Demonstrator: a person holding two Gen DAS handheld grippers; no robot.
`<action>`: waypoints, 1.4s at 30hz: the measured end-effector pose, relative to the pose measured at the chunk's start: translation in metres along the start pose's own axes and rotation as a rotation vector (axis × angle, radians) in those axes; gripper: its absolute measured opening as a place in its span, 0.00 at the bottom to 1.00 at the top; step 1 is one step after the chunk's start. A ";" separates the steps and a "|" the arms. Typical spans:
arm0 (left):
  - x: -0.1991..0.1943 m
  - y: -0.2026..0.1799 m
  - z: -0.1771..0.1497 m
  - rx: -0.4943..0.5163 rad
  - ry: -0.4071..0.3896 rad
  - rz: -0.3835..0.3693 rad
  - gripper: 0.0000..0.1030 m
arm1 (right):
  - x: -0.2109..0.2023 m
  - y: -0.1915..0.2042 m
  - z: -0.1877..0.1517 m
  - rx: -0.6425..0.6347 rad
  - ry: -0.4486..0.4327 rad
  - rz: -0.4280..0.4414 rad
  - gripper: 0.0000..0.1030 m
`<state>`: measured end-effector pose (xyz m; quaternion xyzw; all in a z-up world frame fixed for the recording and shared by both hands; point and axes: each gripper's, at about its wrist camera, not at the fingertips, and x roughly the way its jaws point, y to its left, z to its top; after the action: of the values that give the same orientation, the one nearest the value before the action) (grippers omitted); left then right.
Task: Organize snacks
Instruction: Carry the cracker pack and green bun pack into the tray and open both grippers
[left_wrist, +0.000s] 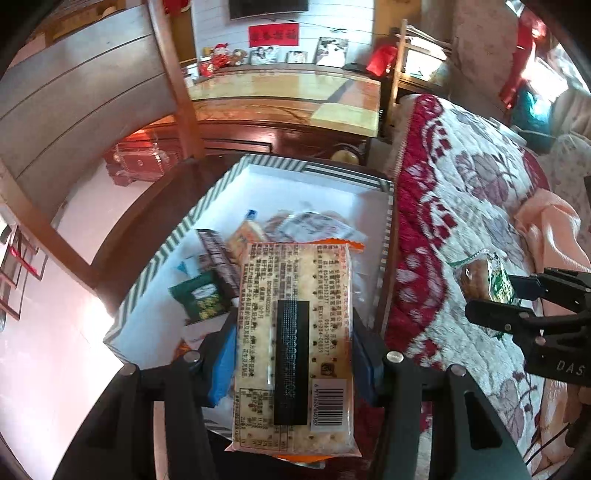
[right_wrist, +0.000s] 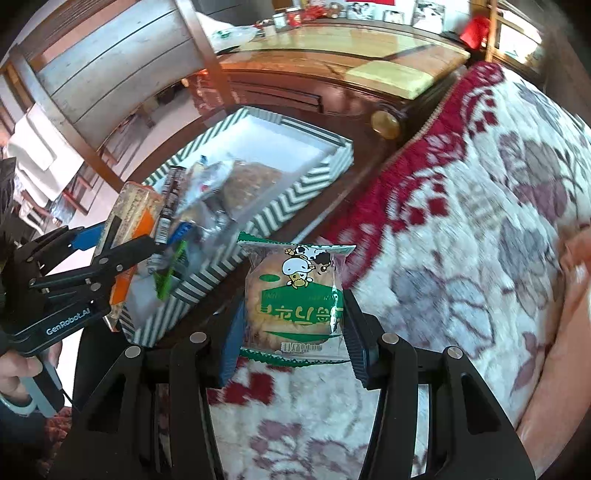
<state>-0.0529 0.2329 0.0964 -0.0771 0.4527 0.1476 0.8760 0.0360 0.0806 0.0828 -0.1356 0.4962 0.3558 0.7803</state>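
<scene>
Left claw (left_wrist: 293, 354), clamped on the cracker pack (left_wrist: 293, 332), hangs over the striped box (left_wrist: 147, 280), long axis along it; right claw (right_wrist: 293, 328), clamped on the bun packet (right_wrist: 295, 295), sits just beside its near wall.

You have a cracker pack (left_wrist: 295, 332) held flat over the striped snack box (left_wrist: 147, 280), and a green-wrapped bun (right_wrist: 295, 299) clamped beside it.

A dark wooden table (left_wrist: 155, 206) carries the green-and-white striped box (left_wrist: 147, 273), ahead of the left gripper. Just to the box's right, a bed's red-and-white floral quilt (right_wrist: 461, 240) (blurred in the right wrist view) spreads beneath the right gripper.
</scene>
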 end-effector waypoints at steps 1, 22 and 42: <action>0.001 0.005 0.001 -0.009 0.001 0.003 0.54 | 0.002 0.003 0.003 -0.008 0.002 0.003 0.47; 0.027 0.061 0.006 -0.125 0.050 0.043 0.54 | 0.053 0.076 0.057 -0.170 0.055 0.059 0.47; 0.046 0.068 0.004 -0.153 0.084 0.124 0.62 | 0.090 0.094 0.070 -0.212 0.095 0.066 0.56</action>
<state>-0.0468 0.3069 0.0615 -0.1218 0.4803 0.2323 0.8369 0.0414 0.2249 0.0511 -0.2179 0.4963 0.4248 0.7251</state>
